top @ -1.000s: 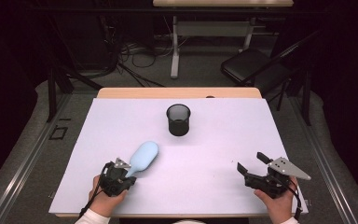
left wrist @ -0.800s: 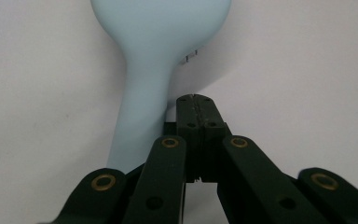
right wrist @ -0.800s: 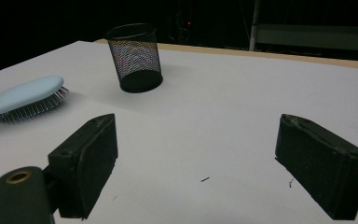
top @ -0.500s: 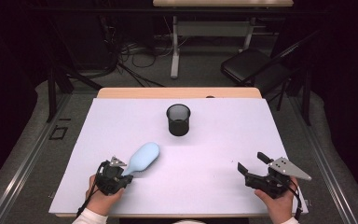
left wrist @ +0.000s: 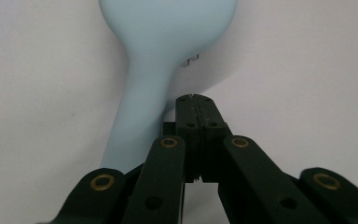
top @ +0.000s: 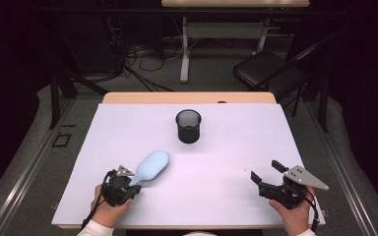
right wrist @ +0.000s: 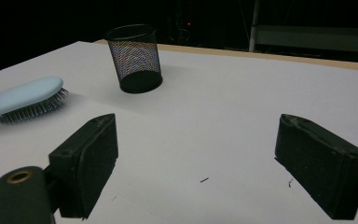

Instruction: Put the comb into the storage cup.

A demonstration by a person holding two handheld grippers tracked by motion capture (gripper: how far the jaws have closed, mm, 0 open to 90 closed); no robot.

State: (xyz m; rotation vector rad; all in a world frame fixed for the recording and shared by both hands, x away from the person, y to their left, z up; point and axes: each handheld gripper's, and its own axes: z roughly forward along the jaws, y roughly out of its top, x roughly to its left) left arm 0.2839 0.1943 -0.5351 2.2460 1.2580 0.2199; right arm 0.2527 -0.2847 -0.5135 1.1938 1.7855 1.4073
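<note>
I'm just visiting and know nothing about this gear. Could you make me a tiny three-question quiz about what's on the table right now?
1. True or false: the light blue hairbrush lies with its bristles facing down.
2. Which gripper has its jaws spread wide apart: A) left gripper B) right gripper?
3. Fill in: the black mesh cup stands ____ on the white table cover, apart from the brush.

Key:
1. True; the right gripper view shows the bristles under the blue back.
2. B; the left gripper's jaws are pressed together beside the brush handle, not around it.
3. upright
</note>
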